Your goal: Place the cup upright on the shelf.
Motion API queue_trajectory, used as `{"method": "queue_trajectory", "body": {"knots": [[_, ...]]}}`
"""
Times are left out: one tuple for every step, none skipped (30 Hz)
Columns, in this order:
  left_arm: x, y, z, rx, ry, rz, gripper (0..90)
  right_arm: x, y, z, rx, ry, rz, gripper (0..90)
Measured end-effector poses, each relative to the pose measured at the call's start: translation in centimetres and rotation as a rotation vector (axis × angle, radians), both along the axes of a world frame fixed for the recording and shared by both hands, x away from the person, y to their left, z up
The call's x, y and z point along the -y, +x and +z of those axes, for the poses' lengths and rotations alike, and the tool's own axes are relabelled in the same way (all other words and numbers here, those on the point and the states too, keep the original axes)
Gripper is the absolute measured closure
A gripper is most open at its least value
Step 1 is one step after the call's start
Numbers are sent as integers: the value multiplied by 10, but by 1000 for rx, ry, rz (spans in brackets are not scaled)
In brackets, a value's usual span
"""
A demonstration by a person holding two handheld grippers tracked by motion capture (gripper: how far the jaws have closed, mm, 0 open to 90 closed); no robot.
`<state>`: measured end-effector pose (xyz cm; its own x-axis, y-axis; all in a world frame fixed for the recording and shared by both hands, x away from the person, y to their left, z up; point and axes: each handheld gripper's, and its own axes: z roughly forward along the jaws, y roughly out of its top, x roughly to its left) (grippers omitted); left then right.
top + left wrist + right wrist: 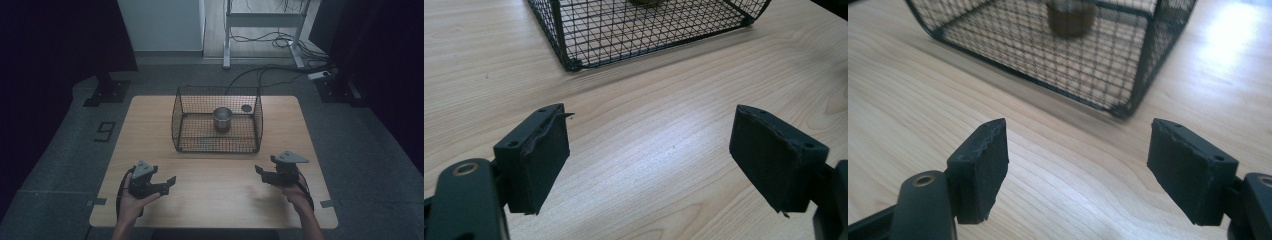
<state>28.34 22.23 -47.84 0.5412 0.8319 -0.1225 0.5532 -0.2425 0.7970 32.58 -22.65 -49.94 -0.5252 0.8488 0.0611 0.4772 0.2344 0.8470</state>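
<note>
The left tool (167, 186) and right tool (262, 175) are spread and empty over the pale wooden surface (215, 175), evidently staged for approach; ahead, between them, a black wire-mesh basket (190, 135) contains the upright steel cup (222, 119).

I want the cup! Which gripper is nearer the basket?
The right gripper: its jaws sit close to the basket; the left gripper is farther back.

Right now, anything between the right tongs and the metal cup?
Yes. The metal cup stands inside the wire basket, and the basket's near mesh wall lies between it and the right tongs. Nothing else sits on the table in between. The basket looks open on top, so over the wall seems the likely route.
</note>
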Motion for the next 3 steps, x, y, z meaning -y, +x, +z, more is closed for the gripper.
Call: {"method": "queue_trajectory", "body": {"knots": [[0,0,0,0,0,0,164,1,1,-3,-4,-9,-8,237],[0,0,0,1,0,-2,164,1,1,-3,-4,-9,-8,237],[0,0,0,1,0,-3,164,1,2,-5,-13,-17,-15,236]]}}
